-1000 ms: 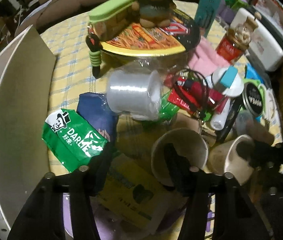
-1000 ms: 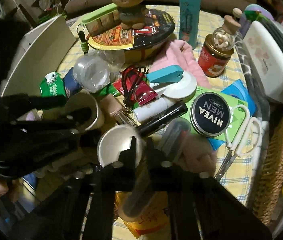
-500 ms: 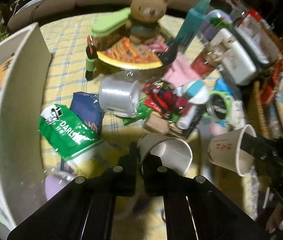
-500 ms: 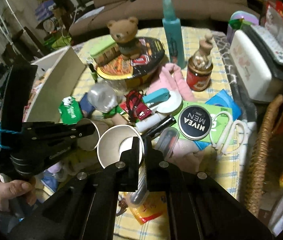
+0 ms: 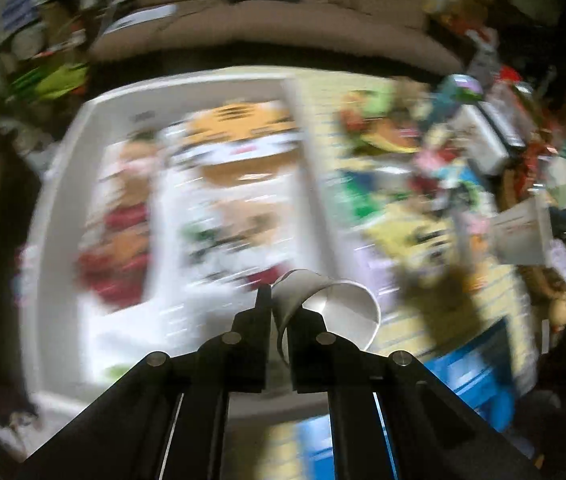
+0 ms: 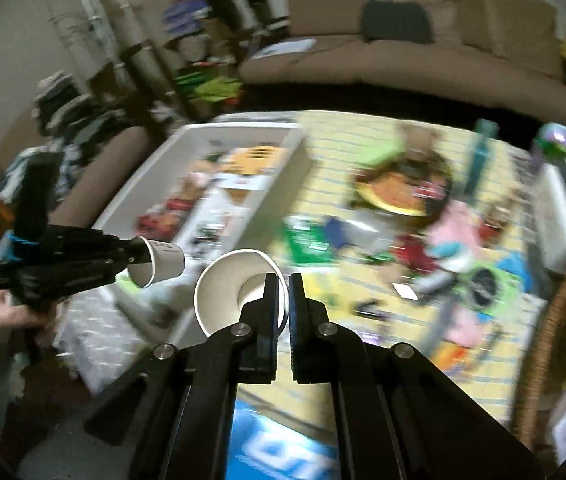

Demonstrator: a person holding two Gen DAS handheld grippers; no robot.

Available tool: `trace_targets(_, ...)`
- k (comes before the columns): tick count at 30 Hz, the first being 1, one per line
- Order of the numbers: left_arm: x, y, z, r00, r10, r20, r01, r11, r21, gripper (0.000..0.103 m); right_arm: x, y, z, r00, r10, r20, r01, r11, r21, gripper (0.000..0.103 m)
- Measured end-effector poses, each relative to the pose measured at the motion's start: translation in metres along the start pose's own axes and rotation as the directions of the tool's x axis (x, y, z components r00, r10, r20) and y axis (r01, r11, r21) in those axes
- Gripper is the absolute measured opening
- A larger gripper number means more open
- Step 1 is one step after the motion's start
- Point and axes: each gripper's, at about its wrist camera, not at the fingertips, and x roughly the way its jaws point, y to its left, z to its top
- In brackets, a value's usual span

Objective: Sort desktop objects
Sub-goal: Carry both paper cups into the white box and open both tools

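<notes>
Each gripper's jaws pinch the thin rim of a smooth, tapered white paper cup: left gripper [image 5: 279,312] on the left cup [image 5: 331,308], right gripper [image 6: 283,300] on the right cup [image 6: 231,284]. Both cups, down among the clutter a second ago, are now lifted, the left over the white box [image 5: 63,200].

Your left tool [image 5: 279,312] closed on rim of paper cup [image 5: 325,304], lifted it off counter, now above white box [image 5: 63,184]. Your right tool [image 6: 283,300] raised second cup [image 6: 227,284] clear of clutter too.

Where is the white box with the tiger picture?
The white box sits at the table's left end in the right wrist view, left of the yellow cloth, just beyond the left gripper and its paper cup.
</notes>
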Motion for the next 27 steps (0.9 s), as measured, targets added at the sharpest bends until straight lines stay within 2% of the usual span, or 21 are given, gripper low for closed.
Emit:
trace_targets(4,-0.001,0.081,-0.019,0.995,0.087,-0.045,-0.090,0.994,-0.066,0.005,0.050,0.069,0.022,0.996,0.074,-0.058,-0.077,0.996,-0.048,0.005)
trace_targets(8,0.011,0.120,-0.032,0.991,0.113,-0.070,-0.119,0.988,-0.093,0.005,0.117,0.121,0.035,0.981,0.128,-0.142,-0.137,0.989,-0.051,0.005)
trace_targets(11,0.025,0.131,-0.037,0.989,0.122,-0.084,-0.129,0.988,-0.079,0.005,0.176,0.152,0.041,0.967,0.133,-0.218,-0.146,0.988,-0.046,0.005)
trace_targets(17,0.050,0.132,-0.037,0.977,0.177,-0.116,-0.179,0.984,-0.003,0.007,0.261,0.173,0.036,0.943,0.117,-0.313,-0.129,0.992,-0.018,0.005)
trace_targets(21,0.062,0.136,-0.038,0.968,0.197,-0.157,-0.195,0.980,0.030,0.007,0.287,0.175,0.026,0.926,0.120,-0.358,-0.132,0.991,-0.010,0.005)
trace_targets(27,0.076,0.141,-0.038,0.960,0.208,-0.186,-0.203,0.978,0.042,0.009,0.304,0.179,0.014,0.920,0.075,-0.385,-0.110,0.992,-0.068,0.005)
